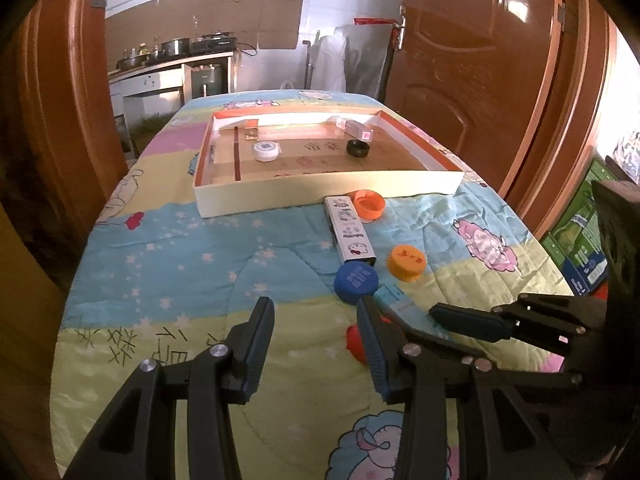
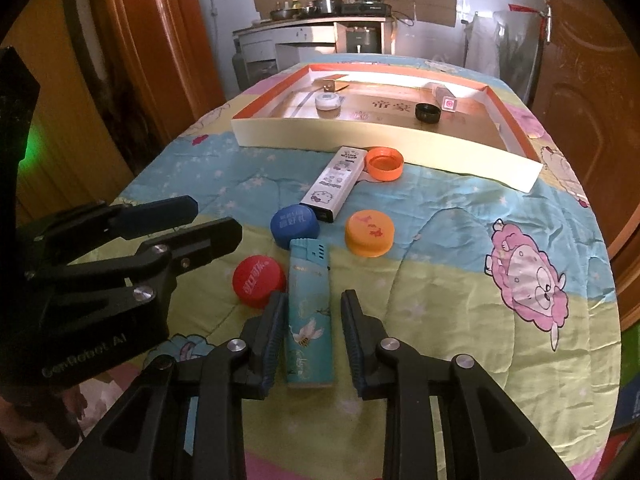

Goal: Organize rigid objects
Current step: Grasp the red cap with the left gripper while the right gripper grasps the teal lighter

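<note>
A table draped with a cartoon-printed quilt (image 2: 440,280) is seen, flanked closely by brown wooden doors (image 1: 480,60) on both sides; its left and right edges fall away in both wrist views. The far half is taken up by a shallow cardboard tray (image 2: 360,140) with an orange rim, its near wall standing just behind the loose items. Inside it are found a white cap (image 2: 327,101), a black cap (image 2: 428,112) and two small boxes against the far wall. Wide open quilt is left to the right of the items and at the near left.

The right gripper (image 2: 312,336) is held low over a teal lighter (image 2: 310,320), which lies lengthwise between its jaws; the left pad is just beside the lighter, a gap is seen at the right pad, so it is not yet clamped. The left gripper (image 1: 316,344) is spread open with nothing between its fingers.

Beyond the lighter, a white cartoon-printed box (image 2: 338,182) lies slanted toward the tray. Close around it are placed a blue cap (image 2: 294,226), an orange cap (image 2: 369,232) with its top up, an upturned orange cap (image 2: 385,164) near the tray wall, and a red cap (image 2: 258,280) just beside the right gripper's left finger.
</note>
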A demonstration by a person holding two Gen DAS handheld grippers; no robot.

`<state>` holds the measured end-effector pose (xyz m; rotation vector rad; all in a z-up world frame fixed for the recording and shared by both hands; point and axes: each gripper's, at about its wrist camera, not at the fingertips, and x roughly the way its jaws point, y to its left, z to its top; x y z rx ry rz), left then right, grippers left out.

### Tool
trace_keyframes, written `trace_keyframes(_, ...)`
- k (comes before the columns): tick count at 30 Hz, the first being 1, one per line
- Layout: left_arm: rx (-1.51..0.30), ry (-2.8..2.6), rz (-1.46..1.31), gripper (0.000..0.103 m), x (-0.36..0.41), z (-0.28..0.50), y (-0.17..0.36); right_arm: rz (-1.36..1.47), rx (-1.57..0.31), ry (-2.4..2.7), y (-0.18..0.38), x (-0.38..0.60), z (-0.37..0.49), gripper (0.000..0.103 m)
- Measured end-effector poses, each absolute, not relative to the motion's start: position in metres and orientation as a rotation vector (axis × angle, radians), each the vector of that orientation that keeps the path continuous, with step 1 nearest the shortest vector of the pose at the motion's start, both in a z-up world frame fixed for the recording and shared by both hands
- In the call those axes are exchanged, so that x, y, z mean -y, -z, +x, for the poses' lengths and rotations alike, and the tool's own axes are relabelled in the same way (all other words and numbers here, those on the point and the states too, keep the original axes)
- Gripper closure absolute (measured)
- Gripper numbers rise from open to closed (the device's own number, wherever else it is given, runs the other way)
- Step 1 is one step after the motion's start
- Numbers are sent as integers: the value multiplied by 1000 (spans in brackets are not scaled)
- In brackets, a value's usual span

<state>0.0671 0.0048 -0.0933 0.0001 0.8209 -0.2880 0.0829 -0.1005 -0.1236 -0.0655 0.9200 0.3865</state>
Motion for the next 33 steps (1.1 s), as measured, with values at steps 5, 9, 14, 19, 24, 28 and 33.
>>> trace_keyframes(5, -830, 323, 14, 60, 4, 65, 96, -52, -926, -353, 123, 110, 85, 80)
trace_keyframes(9, -841, 342, 33, 60, 12, 64, 100, -48, -925, -333, 122, 118, 85, 80)
trace_keyframes(14, -853, 357, 41, 60, 18, 63, 106, -59, -920, -311, 122, 123, 84, 80)
trace_keyframes(19, -858, 367, 46, 60, 19, 62, 109, -51, -919, -310, 122, 126, 82, 80)
trace_keyframes(24, -860, 397, 53, 61, 22, 61, 111, -38, -920, -308, 122, 129, 81, 80)
trace_keyframes(28, -861, 394, 83, 74, 28, 58, 114, -29, -921, -310, 121, 131, 79, 80)
trace_keyframes(33, -861, 383, 63, 87, 22, 60, 114, -28, -921, -309, 121, 131, 79, 80)
